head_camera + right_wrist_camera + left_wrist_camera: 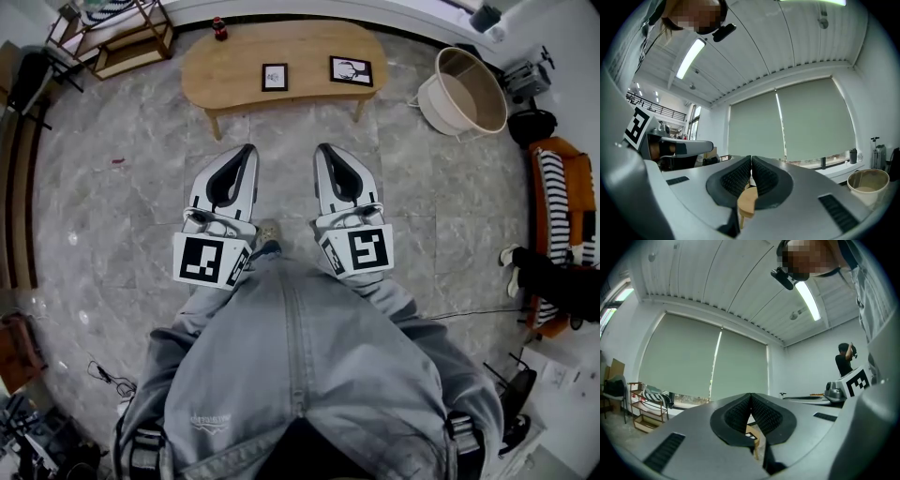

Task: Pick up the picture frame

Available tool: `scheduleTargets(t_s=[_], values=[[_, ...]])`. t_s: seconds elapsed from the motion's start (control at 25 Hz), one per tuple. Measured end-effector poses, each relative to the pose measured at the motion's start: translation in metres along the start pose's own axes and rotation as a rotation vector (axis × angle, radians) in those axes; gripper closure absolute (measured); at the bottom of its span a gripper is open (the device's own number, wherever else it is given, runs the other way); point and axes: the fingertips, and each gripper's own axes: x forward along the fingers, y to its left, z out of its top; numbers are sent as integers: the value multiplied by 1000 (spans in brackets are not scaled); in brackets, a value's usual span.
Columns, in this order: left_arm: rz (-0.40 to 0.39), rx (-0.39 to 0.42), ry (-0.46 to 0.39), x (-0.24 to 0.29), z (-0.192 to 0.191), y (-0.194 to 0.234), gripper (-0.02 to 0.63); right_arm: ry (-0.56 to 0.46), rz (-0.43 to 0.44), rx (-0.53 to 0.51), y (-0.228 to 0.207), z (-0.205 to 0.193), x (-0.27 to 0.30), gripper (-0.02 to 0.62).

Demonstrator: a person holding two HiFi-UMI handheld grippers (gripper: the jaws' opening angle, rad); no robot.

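Two black picture frames stand on a low wooden table (234,70) ahead of me, a small one (275,76) near the middle and a wider one (351,70) to its right. My left gripper (248,150) and right gripper (324,150) are held side by side over the floor, well short of the table, both pointing at it. Both are shut with nothing between the pads. In the left gripper view the jaws (750,395) meet, and a sliver of table shows below them. The right gripper view shows its jaws (751,158) closed too, with the table edge (746,202) beneath.
A dark red bottle (219,28) stands at the table's far left end. A round basket (464,91) sits on the floor to the table's right, and a wooden shelf (122,42) to its left. An orange sofa (562,216) lines the right side. The floor is grey marble tile.
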Motion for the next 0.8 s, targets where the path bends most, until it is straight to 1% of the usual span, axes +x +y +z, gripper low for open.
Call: scheduleTargets(t_s=[0.24, 0.4, 0.6, 0.8], values=[[-68, -5, -5, 35, -7, 39, 588, -3, -65, -8, -11, -7, 47, 563], [-95, -6, -9, 52, -8, 64, 588, -3, -92, -12, -12, -10, 73, 563], [-103, -25, -2, 65, -13, 83, 588, 12, -97, -22, -14, -12, 95, 563], [-84, -42, 5, 66, -18, 100, 588, 28, -82, -26, -11, -15, 111, 563]])
